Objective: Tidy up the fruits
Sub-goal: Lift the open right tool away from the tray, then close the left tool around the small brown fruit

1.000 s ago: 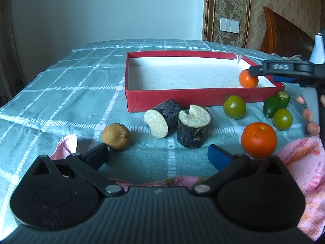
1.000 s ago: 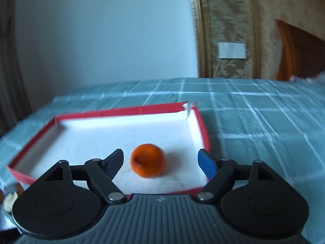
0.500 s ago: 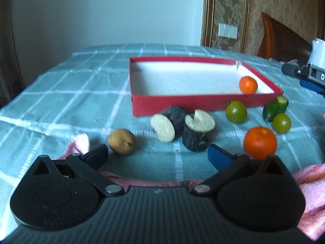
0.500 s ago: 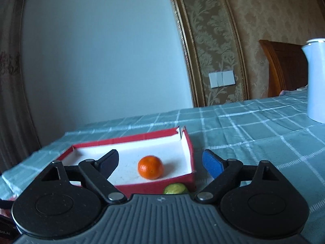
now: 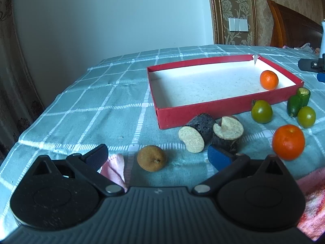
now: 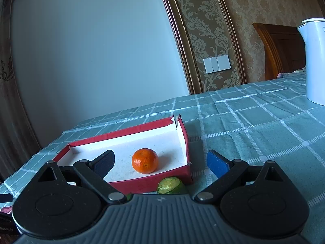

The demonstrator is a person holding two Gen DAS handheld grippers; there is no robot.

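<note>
A red box (image 5: 203,109) with a white floor holds one small orange (image 5: 268,80), which also shows in the right wrist view (image 6: 144,160). In front of the box lie a brown kiwi (image 5: 151,160), two dark cut root pieces (image 5: 211,134), two green tomatoes (image 5: 261,111), a cut green cucumber piece (image 5: 298,100) and a larger orange (image 5: 288,142). My left gripper (image 5: 157,156) is open and empty, with the kiwi between its fingers. My right gripper (image 6: 160,162) is open and empty, just outside the box's near right corner (image 6: 187,162).
A checked teal cloth (image 5: 91,105) covers the table. A pink towel (image 5: 312,195) lies at the front edge. A white kettle (image 6: 314,61) stands on the right. A wooden chair (image 5: 292,26) is behind the table.
My right gripper has pulled back out of the box and away from the orange it left there. My left gripper has swung left, so the kiwi now sits between its fingers.
</note>
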